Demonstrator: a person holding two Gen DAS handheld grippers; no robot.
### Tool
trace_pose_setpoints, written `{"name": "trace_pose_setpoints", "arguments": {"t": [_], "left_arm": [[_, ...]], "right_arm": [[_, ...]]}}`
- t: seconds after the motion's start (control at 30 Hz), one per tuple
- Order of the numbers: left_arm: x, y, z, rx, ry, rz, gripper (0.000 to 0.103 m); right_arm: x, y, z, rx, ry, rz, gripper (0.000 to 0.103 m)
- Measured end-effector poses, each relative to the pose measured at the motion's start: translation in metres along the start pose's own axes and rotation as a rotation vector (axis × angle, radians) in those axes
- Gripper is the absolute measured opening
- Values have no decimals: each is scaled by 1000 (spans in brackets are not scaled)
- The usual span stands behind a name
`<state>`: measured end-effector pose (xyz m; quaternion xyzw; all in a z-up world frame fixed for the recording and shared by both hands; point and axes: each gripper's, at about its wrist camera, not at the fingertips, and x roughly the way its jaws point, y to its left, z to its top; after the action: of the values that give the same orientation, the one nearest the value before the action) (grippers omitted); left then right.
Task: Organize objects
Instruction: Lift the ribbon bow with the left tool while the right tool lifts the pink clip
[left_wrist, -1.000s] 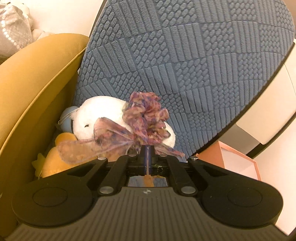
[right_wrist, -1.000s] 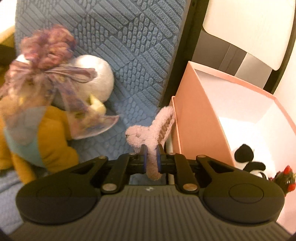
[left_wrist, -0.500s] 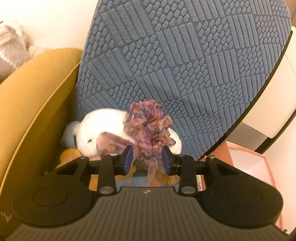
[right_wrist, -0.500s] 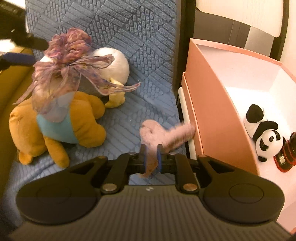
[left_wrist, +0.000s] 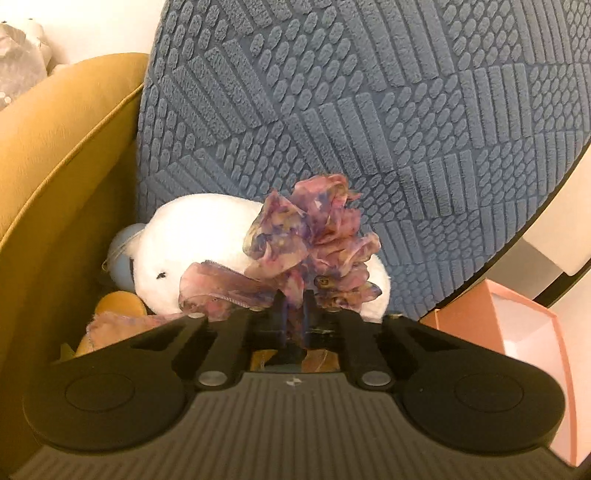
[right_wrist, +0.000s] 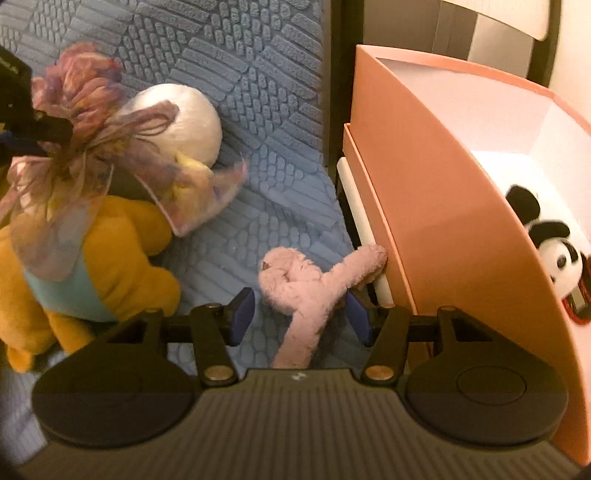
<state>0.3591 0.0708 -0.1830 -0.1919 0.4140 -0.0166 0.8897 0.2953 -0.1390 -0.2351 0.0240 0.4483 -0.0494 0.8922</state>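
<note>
My left gripper is shut on a sheer purple-pink ribbon bow, which bunches up just past its fingertips over a white plush toy. In the right wrist view the same bow drapes over the white plush and an orange plush with a teal bib. My right gripper has its jaws opening. A fuzzy pink plush lies between them on the blue cushion. The pads do not press it. One pink limb touches the pink box.
The open pink box stands right of the cushion with a panda toy and a red item inside. A mustard-yellow chair arm closes the left side. The blue textured backrest rises behind the toys.
The left jaws opened, moved down and closed again on the bow. The right jaws let the pink plush go, and it now rests on the cushion by the box.
</note>
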Motion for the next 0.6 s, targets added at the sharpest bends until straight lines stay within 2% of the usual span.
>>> {"name": "trace_pose_setpoints", "arguments": {"t": [0.07,0.3,0.6], "left_arm": [[-5,-2,0,7,-3,4,6],[-46,-8,-9,-14,-14,-37,5],[-102,-10,-63,-3,51,-35,5]], "right_arm": [[0,-2,1,-14,0,-1,50],[-28,-11,3,-48,-28,83,50],[-81,-20,-13,-165,-32,181,50]]}}
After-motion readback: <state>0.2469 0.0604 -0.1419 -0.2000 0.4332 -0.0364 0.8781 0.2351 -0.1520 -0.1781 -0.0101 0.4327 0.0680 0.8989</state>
